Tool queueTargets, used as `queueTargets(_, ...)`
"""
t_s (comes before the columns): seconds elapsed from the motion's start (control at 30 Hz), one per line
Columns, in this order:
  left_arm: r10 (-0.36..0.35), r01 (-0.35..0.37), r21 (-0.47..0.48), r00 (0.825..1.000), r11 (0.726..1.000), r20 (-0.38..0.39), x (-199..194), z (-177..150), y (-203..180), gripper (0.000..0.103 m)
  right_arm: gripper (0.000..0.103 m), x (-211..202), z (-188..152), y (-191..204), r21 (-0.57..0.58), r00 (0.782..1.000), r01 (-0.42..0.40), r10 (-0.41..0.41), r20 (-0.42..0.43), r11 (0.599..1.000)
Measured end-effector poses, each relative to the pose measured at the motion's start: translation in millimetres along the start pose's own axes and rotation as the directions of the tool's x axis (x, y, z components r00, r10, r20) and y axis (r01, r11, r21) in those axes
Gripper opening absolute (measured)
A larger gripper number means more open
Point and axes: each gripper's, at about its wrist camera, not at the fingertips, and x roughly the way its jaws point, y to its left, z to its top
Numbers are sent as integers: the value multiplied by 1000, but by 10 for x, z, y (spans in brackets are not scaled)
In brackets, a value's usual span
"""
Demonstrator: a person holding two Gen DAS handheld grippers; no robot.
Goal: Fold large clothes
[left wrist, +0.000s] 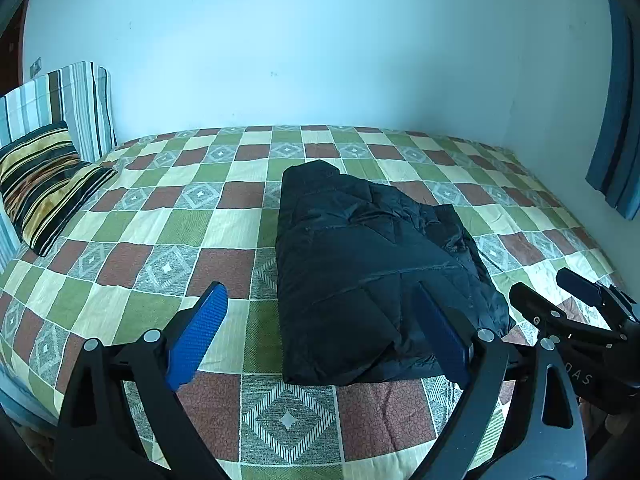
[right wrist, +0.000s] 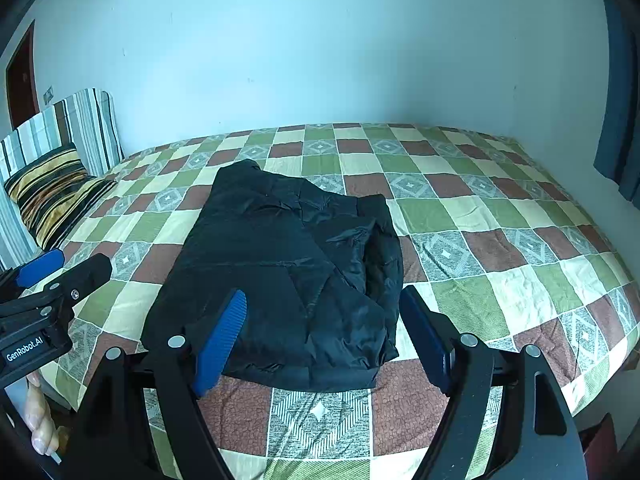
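Jacket [left wrist: 372,280] folded on bed [left wrist: 168,216], long axis 12–6 | 12 o'clock of right claw [right wrist: 322,336], 1 o'clock of left claw [left wrist: 320,332] | both claws wide, empty | right nearer

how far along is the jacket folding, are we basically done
Looks nearly done. The black jacket lies on the checkered bedspread as a compact folded bundle, sides tucked in. Nothing is in hand: the left tongs and right tongs are both open, clear of the fabric. What may be left is tidying the rumpled right edge, if anything.
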Motion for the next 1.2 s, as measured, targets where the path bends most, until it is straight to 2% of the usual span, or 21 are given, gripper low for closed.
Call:
queueTargets(0.63, -3, 3, 5, 999, 1000, 44, -259, -25, -29, 94, 78, -228, -34, 5, 6, 999, -10, 10, 41, 1000)
queueTargets(1.2, 2, -2, 7, 999, 1000, 47, -288, -23, -43, 94, 78, -249, -40, 7, 12, 999, -12, 12, 39, 1000)
